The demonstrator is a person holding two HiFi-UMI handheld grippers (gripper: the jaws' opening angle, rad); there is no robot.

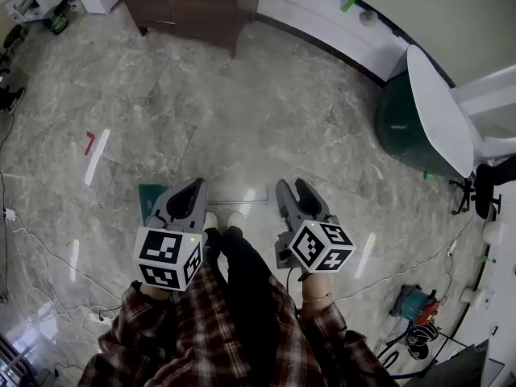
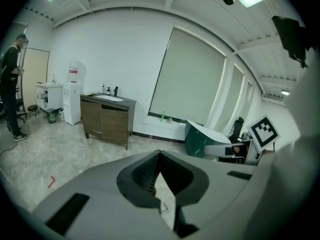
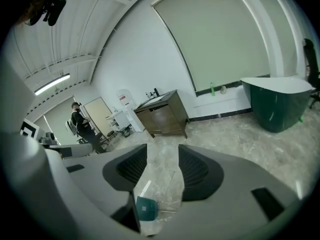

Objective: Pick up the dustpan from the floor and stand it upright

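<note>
While both hands hang low in front of the plaid shirt [image 1: 201, 329], each pointing forward and tilted down toward the floor, the person's shoes [image 1: 224, 218] sit between the two claws.

The left claw [image 1: 196, 185] is closed, its tips meeting with nothing between them. The right claw [image 1: 294, 188] stands wide and empty, with only floor showing in its gap.

Just past the toes of the shoes the dustpan [image 1: 149, 201] lies flat on the marble floor [image 1: 242, 111]. Its teal pan is off to the left of the shoes, partly hidden under the left claw. Its thin handle [image 1: 240, 204] runs crosswise in front of the toes, so the long axis points from one claw to the other rather than away from the person.

The pan looks nearer the left claw, while the handle's free end stops just short of the right claw. From the right gripper view the dustpan [image 3: 145, 208] shows low and left in the gap. My judgement is that the open right claw is the one placed to drop onto the handle.

Well beyond the shoes stand a wooden cabinet [image 1: 193, 2] and a green tub [image 1: 399, 123].
</note>
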